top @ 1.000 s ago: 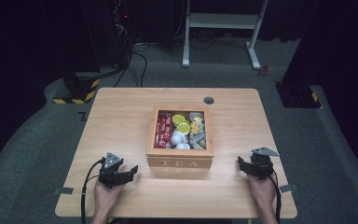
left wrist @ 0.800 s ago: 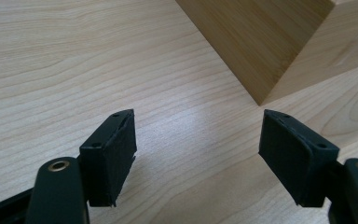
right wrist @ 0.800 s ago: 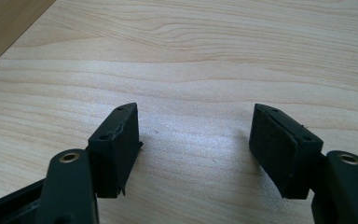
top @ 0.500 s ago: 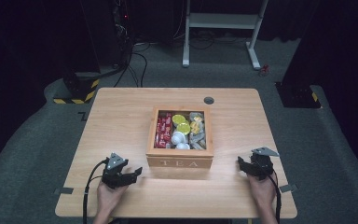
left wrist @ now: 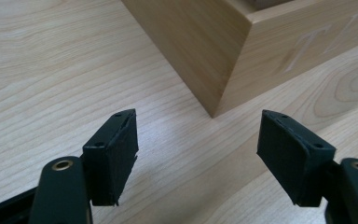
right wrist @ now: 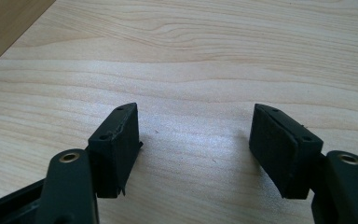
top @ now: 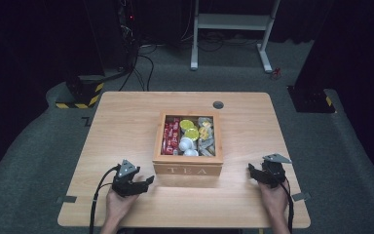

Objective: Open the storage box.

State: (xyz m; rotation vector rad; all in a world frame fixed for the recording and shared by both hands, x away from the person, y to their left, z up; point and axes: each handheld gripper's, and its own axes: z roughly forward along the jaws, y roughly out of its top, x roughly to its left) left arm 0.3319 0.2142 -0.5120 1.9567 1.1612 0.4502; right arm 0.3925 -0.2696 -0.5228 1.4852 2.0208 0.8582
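Wooden tea box (top: 188, 168) sat mid-counter (top: 126, 117), its compartments holding packets and capsules. Its near left corner (left wrist: 213, 109) stood just ahead of the left claw (left wrist: 198, 140), between the line of the jaws, untouched; those jaws gaped wide, empty, having just closed slightly. Right claw (top: 254, 171) rested well apart to the box's right, wide open and empty.

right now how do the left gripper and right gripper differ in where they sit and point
The left gripper sits close to the tea box, aimed at its near left corner; the right gripper rests farther out from the box's right side. The left gripper faces the box corner; the right gripper faces bare table. Both are open and hold nothing.
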